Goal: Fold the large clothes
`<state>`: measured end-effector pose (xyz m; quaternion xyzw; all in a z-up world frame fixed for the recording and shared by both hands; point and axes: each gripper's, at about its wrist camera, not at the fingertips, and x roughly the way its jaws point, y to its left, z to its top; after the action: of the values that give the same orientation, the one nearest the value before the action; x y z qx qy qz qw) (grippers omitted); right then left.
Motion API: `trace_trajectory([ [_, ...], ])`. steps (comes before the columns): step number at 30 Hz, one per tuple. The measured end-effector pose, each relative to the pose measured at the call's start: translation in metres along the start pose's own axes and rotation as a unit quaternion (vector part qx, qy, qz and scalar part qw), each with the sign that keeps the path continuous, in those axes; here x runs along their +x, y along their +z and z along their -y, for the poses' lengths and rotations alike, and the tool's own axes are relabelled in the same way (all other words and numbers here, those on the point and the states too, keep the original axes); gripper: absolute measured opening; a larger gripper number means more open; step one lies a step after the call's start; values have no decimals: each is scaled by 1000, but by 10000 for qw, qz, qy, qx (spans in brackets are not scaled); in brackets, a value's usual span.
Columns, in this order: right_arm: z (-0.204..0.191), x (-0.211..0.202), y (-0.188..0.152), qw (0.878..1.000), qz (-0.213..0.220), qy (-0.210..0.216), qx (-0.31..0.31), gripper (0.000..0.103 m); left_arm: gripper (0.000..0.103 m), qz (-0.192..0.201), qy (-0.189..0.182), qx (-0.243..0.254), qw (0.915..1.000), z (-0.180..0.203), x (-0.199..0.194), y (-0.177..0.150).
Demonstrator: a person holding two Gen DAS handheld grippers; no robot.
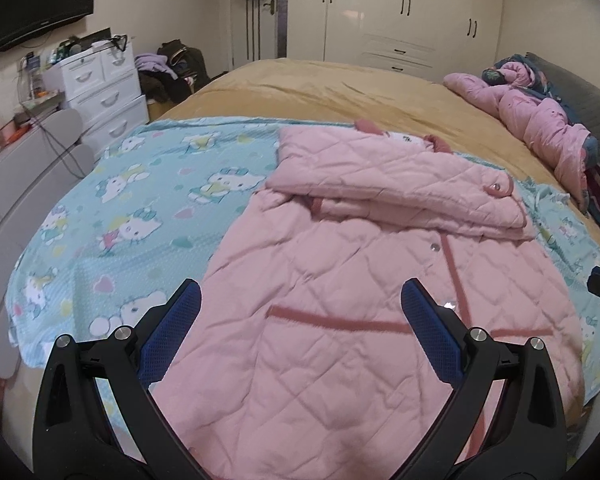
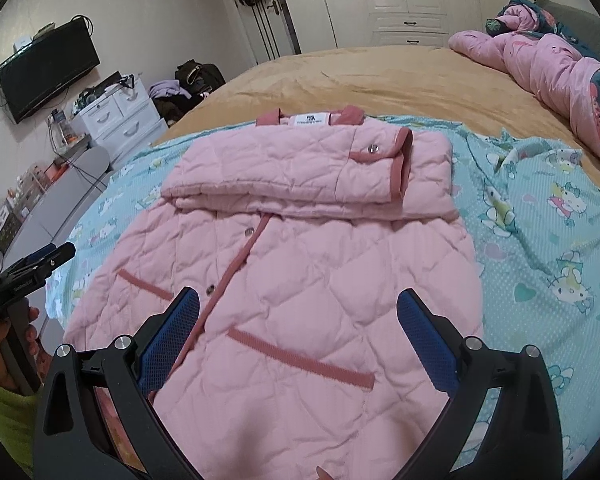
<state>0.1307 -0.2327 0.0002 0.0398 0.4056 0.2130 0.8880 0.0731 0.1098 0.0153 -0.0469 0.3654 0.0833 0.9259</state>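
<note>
Bed (image 1: 340,80) | pink jacket (image 1: 340,320) sleeves folded across | left gripper (image 1: 300,300), right gripper (image 2: 298,304) jaws released above hem

A home bedroom: a large bed (image 1: 340,84), white wardrobe (image 1: 412,12), drawer unit (image 1: 104,92) and wall-mounted television (image 2: 48,74).

The jacket (image 2: 284,248) is pale pink, diamond-quilted, with dusty-rose trim. The sheet (image 1: 140,208) under it is turquoise with cartoon cats and hearts. The bed (image 1: 340,84) is mustard-tan.
</note>
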Motion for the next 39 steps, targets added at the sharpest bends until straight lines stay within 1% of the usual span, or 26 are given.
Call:
trace_trajectory([
  [8,7,1,-22,9997,-259,-41,-36,99,94,-138,148,-101,9997,-14,1,-18],
  [15,23,-4,-47,9982,-571,-151,79,99,94,-324,314,-122,9989,-25,7,-38],
  [20,37,-6,-66,9964,-790,-273,158,99,94,-515,429,-226,9975,-37,12,-53],
  [30,64,-13,-91,9928,-1016,-487,397,99,94,-724,568,-569,9941,-67,16,-70],
  [32,69,-13,-98,9915,-1102,-518,458,99,94,-855,667,-582,9924,-75,18,-72],
  [34,76,-10,-107,9893,-1253,-463,586,99,94,-1019,845,-507,9899,-82,21,-75],
  [35,79,-9,-110,9883,-1308,-423,667,99,94,-1050,877,-500,9893,-87,22,-77],
  [36,83,-7,-114,9863,-1397,-355,805,99,94,-1080,848,-537,9891,-90,22,-79],
  [39,89,-5,-121,9831,-1525,-253,978,99,94,-1263,604,-623,9882,-97,26,-86],
])
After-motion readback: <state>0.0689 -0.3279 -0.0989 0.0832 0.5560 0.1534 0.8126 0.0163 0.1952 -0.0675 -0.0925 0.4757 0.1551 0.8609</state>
